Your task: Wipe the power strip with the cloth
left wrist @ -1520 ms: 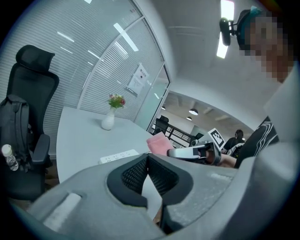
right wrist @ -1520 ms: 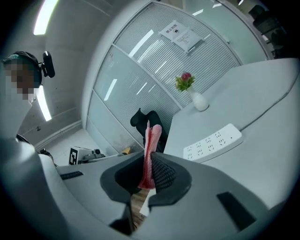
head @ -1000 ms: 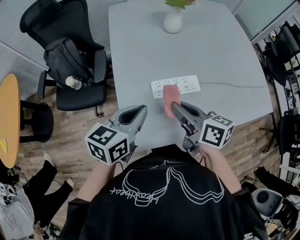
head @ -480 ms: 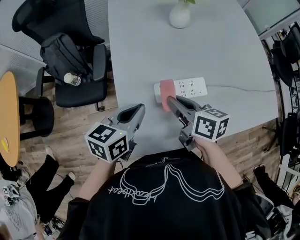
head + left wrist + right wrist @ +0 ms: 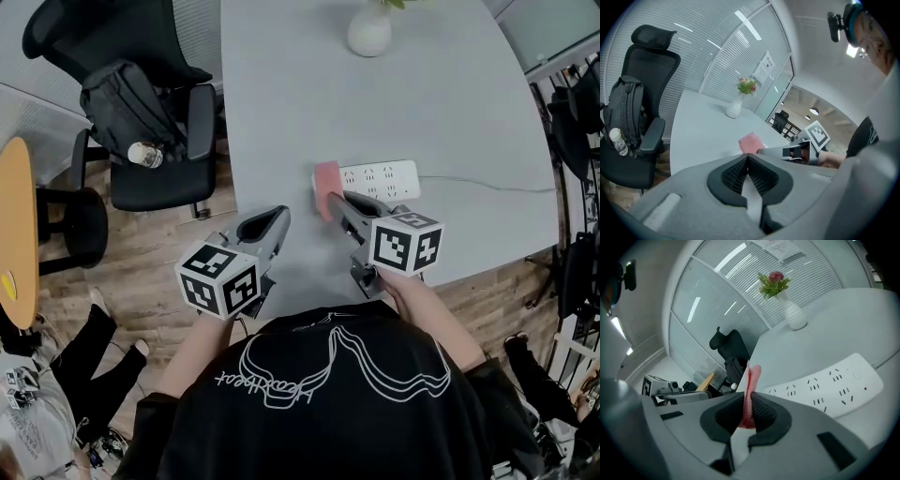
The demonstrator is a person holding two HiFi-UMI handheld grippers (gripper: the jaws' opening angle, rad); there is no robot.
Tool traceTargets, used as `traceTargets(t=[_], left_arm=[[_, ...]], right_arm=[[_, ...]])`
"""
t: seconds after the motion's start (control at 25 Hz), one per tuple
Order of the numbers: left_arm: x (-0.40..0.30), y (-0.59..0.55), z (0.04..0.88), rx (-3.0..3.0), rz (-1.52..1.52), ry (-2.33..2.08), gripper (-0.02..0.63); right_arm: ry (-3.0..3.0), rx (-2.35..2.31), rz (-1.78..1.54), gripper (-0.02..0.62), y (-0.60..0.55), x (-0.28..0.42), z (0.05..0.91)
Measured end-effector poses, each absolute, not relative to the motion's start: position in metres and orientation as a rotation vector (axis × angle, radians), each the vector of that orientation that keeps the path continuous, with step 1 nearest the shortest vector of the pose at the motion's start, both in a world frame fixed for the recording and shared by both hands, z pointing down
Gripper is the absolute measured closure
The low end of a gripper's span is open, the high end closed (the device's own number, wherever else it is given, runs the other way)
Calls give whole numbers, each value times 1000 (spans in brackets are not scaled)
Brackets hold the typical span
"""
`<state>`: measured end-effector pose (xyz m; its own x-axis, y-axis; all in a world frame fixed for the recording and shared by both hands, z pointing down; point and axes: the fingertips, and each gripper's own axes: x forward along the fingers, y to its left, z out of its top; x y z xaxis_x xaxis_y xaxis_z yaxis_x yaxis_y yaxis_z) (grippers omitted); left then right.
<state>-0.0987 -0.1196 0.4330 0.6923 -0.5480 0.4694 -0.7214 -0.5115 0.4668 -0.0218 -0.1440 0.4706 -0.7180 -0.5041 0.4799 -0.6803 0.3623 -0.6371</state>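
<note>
A white power strip (image 5: 380, 178) lies on the pale grey table (image 5: 281, 103), its cord running off to the right. My right gripper (image 5: 337, 202) is shut on a pink cloth (image 5: 326, 187), which covers the strip's left end. In the right gripper view the cloth (image 5: 751, 390) stands on edge between the jaws, with the power strip (image 5: 825, 387) stretching away to the right. My left gripper (image 5: 277, 220) hovers at the table's near edge, left of the strip, shut with nothing in it. From the left gripper view I see the cloth (image 5: 750, 142) beyond the shut jaws.
A white vase (image 5: 369, 33) with flowers stands at the table's far side. A black office chair (image 5: 141, 112) carrying a backpack and a bottle sits left of the table. A round wooden table (image 5: 14, 244) is at the far left. Wooden floor surrounds the table.
The right gripper has slid the pink cloth leftward along the power strip, from its middle to its left end. The left gripper has stayed where it was.
</note>
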Motion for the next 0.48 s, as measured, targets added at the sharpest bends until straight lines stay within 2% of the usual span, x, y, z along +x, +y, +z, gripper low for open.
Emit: traceTargets(t=[0.48], left_arm=[[-100,-126,446,2215,377,-987,594]], right_arm=[[-2315,1089,1237,562,-147,-24,504]])
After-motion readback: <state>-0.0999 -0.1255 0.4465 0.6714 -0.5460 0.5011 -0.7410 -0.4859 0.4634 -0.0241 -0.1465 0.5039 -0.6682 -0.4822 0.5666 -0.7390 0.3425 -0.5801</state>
